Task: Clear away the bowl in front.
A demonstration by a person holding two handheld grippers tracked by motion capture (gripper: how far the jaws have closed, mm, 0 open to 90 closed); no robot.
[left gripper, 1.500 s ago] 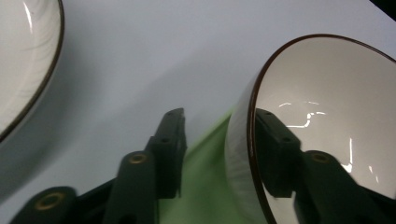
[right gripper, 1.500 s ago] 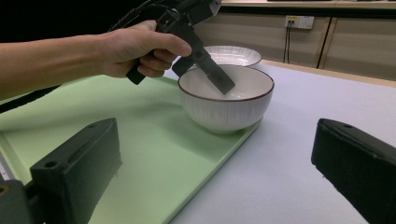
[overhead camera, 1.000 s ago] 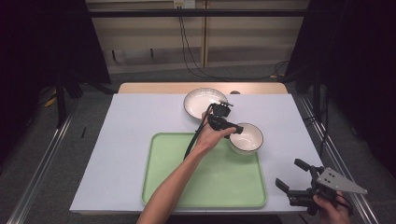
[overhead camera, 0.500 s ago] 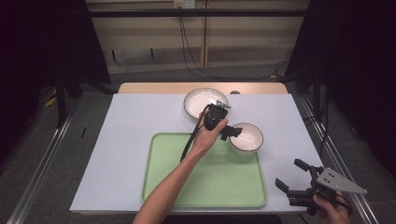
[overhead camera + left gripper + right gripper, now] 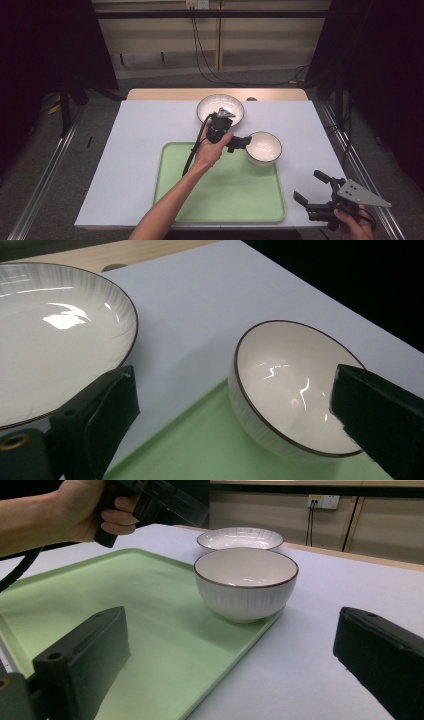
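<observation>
Bowl (image 5: 264,147) sits on the far right corner of the green tray (image 5: 220,197); in the right gripper view its base (image 5: 246,615) overhangs the tray's lip slightly, so it may rest a little unevenly. White glazed ceramic, ribbed outer wall, thin dark rim. Judged rigid, moderately heavy for its size, glossy and therefore slippery under hard pads, and liable to chip if knocked against the plate (image 5: 220,108) just beyond it on the white table cover (image 5: 150,135).

Best hold, by estimate: pinch the wall at the rim, one jaw inside and one outside, on the side nearest the hand. A span across the whole mouth looks too wide.

Left gripper (image 5: 237,144) hovers just beside the bowl's near-left rim, jaws spread wide and holding nothing; in the left gripper view the bowl (image 5: 295,390) lies between them, toward the right jaw. Right gripper (image 5: 312,192) waits well apart at the near right table edge, jaws likewise parted and empty.
</observation>
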